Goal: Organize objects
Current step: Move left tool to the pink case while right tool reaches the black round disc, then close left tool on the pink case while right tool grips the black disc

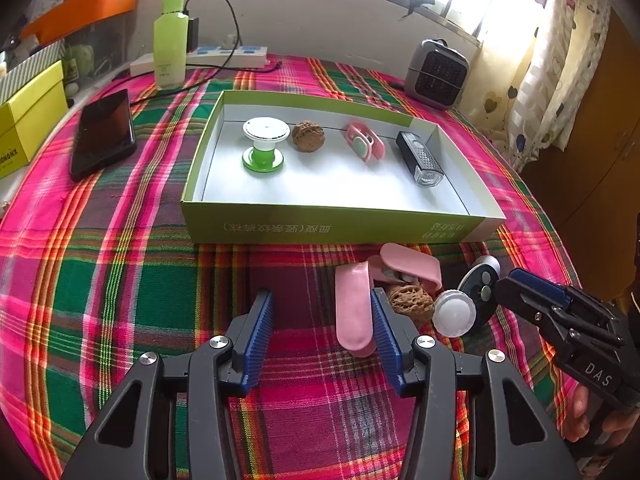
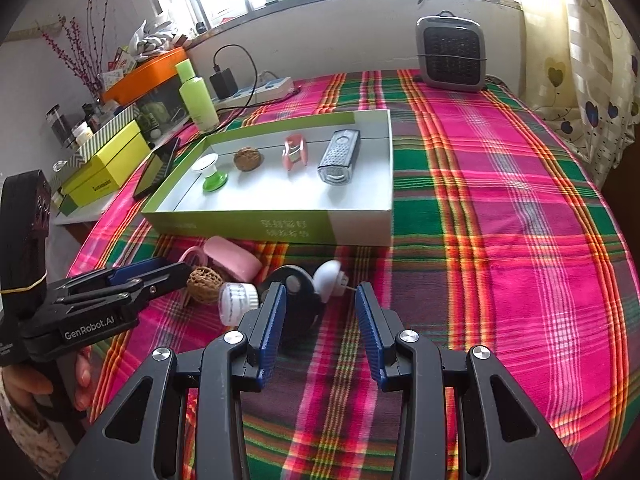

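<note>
Plaid-covered tabletop [image 1: 120, 280] carries both jaws standing apart and empty, left gripper [image 1: 322, 324] beside the pink clip [image 1: 354, 312], loose pile at lower centre, green box [image 1: 332, 224] above; likely next, closing on the clip.

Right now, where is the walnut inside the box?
In the left wrist view, the walnut lies near the box's far wall, between the green spool and the pink clip.

Woven plaid cloth [image 1: 120, 280]; seemingly glossy cardboard box [image 1: 280, 228]
</note>
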Tool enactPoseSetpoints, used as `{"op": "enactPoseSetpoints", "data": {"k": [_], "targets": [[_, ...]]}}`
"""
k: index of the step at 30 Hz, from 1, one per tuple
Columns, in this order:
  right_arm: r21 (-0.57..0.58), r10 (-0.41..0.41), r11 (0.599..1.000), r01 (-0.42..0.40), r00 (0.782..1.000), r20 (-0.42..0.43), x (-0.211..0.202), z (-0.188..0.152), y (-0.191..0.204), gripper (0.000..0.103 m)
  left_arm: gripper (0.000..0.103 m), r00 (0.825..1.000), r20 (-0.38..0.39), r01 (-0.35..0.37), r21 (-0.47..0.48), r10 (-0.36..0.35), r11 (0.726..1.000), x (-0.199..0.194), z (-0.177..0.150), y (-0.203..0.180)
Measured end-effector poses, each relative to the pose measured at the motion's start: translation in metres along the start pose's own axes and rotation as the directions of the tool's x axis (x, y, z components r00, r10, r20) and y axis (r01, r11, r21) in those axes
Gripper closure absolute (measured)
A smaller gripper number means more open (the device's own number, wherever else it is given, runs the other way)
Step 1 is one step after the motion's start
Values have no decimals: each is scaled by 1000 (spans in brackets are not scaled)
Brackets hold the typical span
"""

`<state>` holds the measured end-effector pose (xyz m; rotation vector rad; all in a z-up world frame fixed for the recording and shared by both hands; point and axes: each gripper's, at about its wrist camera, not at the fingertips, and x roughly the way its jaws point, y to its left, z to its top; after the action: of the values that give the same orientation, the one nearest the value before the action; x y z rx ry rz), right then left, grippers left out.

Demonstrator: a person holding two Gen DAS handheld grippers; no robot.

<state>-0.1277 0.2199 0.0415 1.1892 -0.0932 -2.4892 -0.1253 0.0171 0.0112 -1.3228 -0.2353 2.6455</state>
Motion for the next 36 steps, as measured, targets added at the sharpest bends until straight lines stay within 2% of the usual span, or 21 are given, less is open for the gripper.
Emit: {"op": "enactPoseSetpoints", "data": {"k": [11, 18, 23, 24, 26, 34, 36], "targets": [[-12, 20, 1000, -21, 999, -34, 13, -1, 14, 65, 56, 999, 6, -37, -12, 37, 999, -4, 1, 13], [38, 52, 998, -51, 998, -41, 21, 2, 12, 65, 55, 1000, 0, -30, -14, 30, 999, -2, 1, 12], [34, 44, 999, -43, 999, -32, 23, 3, 14, 65, 54, 1000, 2, -30, -15, 30, 999, -2, 1, 11], [32, 41, 999, -40, 999, -28, 23, 3, 15, 66, 54, 1000, 3, -31, -16, 31, 999, -1, 1, 10], [25, 33, 999, -33, 999, -24, 23, 3, 16, 77, 54, 1000, 6, -31, -13, 31, 999, -1, 1, 10], [-5, 21, 1000, -21, 1000, -8, 18, 1, 19, 78, 55, 1000, 9, -26, -11, 26, 1000, -1, 1, 10], [-12, 23, 1000, -23, 1000, 0, 15, 0, 20, 78, 60, 1000, 8, -23, -11, 23, 1000, -2, 1, 10]]}}
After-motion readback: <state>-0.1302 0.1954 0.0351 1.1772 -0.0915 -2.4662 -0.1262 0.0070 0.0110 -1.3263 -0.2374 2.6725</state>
